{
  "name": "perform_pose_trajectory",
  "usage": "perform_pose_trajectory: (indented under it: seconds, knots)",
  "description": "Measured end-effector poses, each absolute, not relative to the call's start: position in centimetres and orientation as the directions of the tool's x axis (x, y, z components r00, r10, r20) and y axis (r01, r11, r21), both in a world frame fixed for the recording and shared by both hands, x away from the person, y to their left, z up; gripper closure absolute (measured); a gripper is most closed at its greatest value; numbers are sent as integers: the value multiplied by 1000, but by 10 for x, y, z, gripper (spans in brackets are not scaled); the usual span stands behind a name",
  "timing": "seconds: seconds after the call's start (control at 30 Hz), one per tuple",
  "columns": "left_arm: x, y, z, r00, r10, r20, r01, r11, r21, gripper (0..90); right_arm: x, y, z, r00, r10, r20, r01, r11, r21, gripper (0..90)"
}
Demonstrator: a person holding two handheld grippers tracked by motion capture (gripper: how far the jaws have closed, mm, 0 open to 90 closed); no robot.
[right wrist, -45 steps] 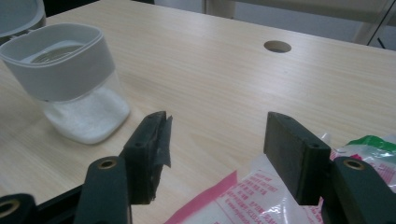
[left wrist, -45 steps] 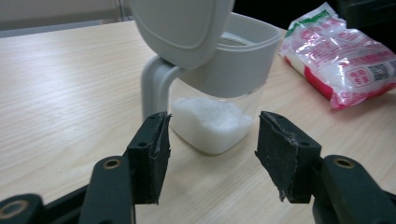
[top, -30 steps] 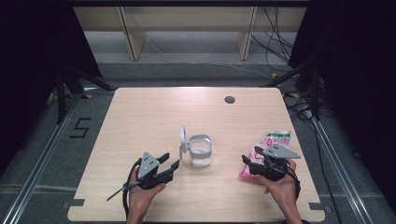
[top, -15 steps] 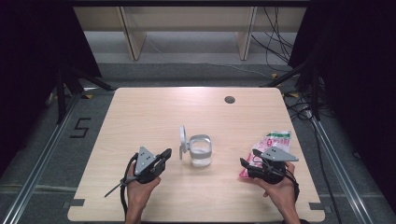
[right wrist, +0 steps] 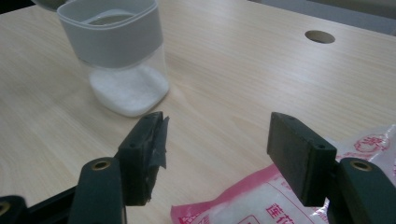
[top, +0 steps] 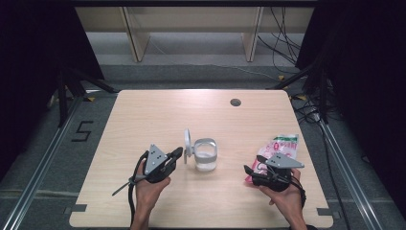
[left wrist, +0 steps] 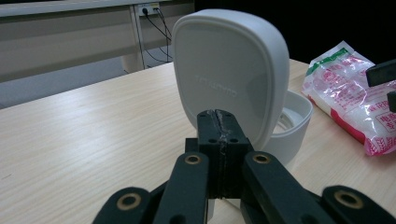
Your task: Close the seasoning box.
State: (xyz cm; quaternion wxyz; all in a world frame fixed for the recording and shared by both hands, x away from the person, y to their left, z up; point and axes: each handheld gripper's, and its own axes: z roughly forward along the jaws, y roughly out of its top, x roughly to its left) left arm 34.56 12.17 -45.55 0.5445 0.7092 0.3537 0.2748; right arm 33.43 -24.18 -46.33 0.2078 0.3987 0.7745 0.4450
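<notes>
A clear jar [top: 205, 155] with a grey collar and white powder at its bottom [right wrist: 122, 56] stands mid-table. Its white hinged lid [top: 187, 142] [left wrist: 229, 74] is flipped up on the jar's left side. My left gripper [top: 176, 154] [left wrist: 219, 128] is shut, empty, its tips just short of the lid's outer face. A pink and white bag [top: 278, 148] [left wrist: 350, 93] [right wrist: 280, 200] lies at the right. My right gripper [top: 253, 165] [right wrist: 212, 149] is open, its jaws over the bag's near-left end, apart from the jar.
The wooden table [top: 143, 120] has a round cable hole [top: 235, 102] [right wrist: 320, 36] at the back right. Shelving legs and cables stand on the floor beyond the far edge. A black cable trails from the left gripper toward the front edge.
The left gripper has turned and moved right toward the jar's raised lid, with its jaws closed. The right gripper has shifted slightly over the bag's end.
</notes>
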Motion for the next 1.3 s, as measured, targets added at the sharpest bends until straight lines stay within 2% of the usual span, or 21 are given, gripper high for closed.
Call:
perform_pose_trajectory:
  seconds: [0.03,0.13,0.2,0.3,0.7,0.8,0.9,0.97,1.3]
  knots:
    - [346,121,-455,600,800,7,203,-160,966,890,337,-242,-464,-615,789,13,402,299,866,370]
    - [347,117,-454,609,794,5,197,-157,968,891,336,-242,-464,-616,788,-5,393,312,865,357]
    - [347,116,-454,611,792,15,197,-169,966,890,333,-240,-464,-607,794,27,417,289,861,355]
    - [347,115,-453,613,790,17,194,-172,966,891,335,-241,-466,-629,777,2,388,312,867,354]
    - [348,112,-450,615,789,15,195,-170,966,891,331,-241,-466,-620,784,10,406,310,860,355]
    - [348,111,-449,618,786,23,190,-178,965,891,332,-240,-468,-634,773,-3,379,313,871,355]
    - [346,108,-450,613,790,6,195,-159,968,891,328,-238,-468,-618,786,28,421,300,856,355]
    - [347,107,-450,621,784,17,188,-170,967,891,330,-240,-468,-633,775,-7,391,327,860,355]
    - [347,98,-450,634,773,29,186,-188,964,890,328,-238,-469,-635,773,20,410,314,856,356]
